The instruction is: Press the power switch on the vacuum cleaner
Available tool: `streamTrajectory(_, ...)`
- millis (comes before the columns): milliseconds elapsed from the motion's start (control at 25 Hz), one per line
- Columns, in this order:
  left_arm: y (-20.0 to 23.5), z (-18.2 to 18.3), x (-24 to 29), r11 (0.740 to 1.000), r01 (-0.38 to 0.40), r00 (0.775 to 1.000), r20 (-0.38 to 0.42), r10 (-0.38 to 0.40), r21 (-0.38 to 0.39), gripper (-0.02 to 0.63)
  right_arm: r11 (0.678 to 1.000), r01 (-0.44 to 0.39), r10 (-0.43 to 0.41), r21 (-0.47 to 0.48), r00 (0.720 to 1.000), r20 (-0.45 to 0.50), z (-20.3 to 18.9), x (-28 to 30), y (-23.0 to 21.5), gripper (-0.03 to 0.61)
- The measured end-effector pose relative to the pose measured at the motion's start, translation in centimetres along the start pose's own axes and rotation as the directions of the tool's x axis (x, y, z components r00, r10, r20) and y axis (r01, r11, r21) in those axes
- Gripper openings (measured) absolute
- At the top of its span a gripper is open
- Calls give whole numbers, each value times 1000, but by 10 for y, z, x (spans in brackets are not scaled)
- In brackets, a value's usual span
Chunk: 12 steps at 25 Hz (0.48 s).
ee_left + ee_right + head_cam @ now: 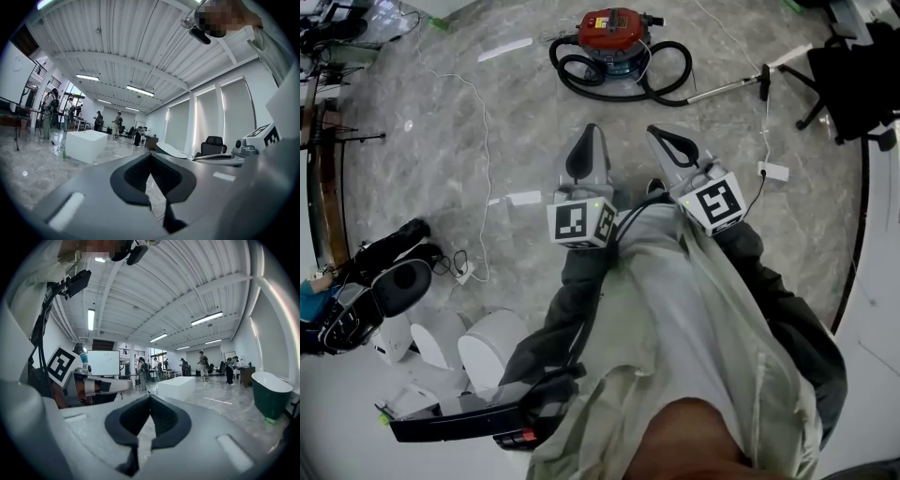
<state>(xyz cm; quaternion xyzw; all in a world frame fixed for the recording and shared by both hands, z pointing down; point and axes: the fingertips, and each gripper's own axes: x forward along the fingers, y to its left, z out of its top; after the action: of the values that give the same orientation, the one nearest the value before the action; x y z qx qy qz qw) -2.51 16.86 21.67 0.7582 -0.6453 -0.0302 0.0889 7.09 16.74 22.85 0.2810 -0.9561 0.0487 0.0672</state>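
The left hand-held gripper (591, 133) and the right hand-held gripper (655, 132) are held side by side above the floor (516, 112), near each other but apart, with their tips pointed forward. In the left gripper view the left hand-held gripper (150, 157) is seen with its dark pads pressed together at the tips, and nothing is pinched between them. In the right gripper view the right hand-held gripper (150, 397) is likewise seen pressed together, with nothing caught in it.

The red vacuum cleaner (614, 34) is found on the floor well ahead of both tips, untouched by either. A black hose (619, 86) is coiled around its near side, and a metal tube (727, 90) is stretched out ahead and to the right of the right hand-held gripper. The power switch cannot be made out at this range. A white cable (485, 141) is trailed over the floor to the left of the left hand-held gripper, and a black office chair (853, 75) is seen far out to the right. A white block (84, 145) and standing people (49, 112) are seen far beyond the left hand-held gripper in its own view
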Motion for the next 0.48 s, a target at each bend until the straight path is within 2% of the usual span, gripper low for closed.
streamTrajectory(480, -4, -13, 6, 1000, 7, 1000, -20, -8, -16, 5, 1000, 19, -19, -20, 1000, -10, -3, -6, -11, 0)
